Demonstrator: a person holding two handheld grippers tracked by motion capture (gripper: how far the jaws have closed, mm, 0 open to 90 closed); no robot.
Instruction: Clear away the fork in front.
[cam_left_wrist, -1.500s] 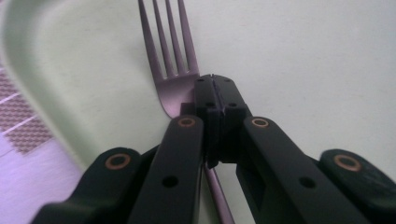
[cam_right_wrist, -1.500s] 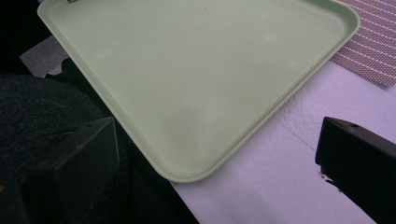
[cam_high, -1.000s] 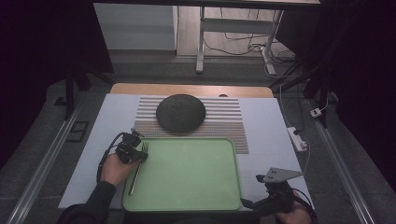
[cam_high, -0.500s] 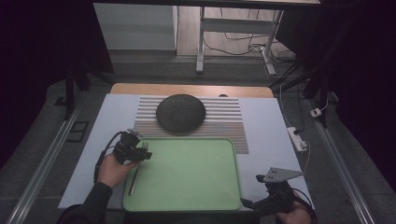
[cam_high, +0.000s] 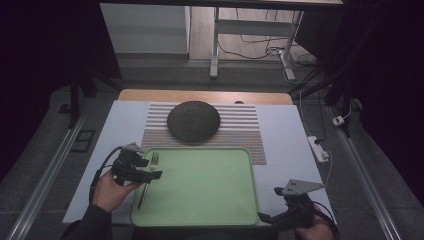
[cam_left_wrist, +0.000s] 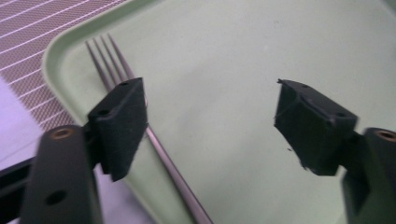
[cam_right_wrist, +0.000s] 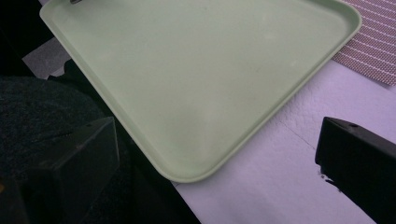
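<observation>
We see the fork (cam_left_wrist: 140, 116) lying flat inside the green tray (cam_high: 210, 190), along the tray's left rim, with its tines toward the tray's far left corner and its handle running back toward the near edge. The fork is the one thing the tray holds; the rest of its floor is bare green.

The left gripper (cam_high: 150, 172) hangs just above the fork at the tray's left rim. Its jaws have just been opening and now stand wide apart; in the left gripper view one pad (cam_left_wrist: 122, 122) sits over the fork's neck, the other well out over the bare tray floor, and neither presses on the fork. The fork is released.

The right gripper (cam_high: 270, 219) sits off the tray's near right corner, over the pale table cover (cam_high: 290, 135). In the right gripper view its jaws stand apart with nothing between them.

Beyond the tray's far edge lies a striped mat (cam_high: 240, 132), and on it a dark round bowl (cam_high: 193, 120), upside down.
</observation>
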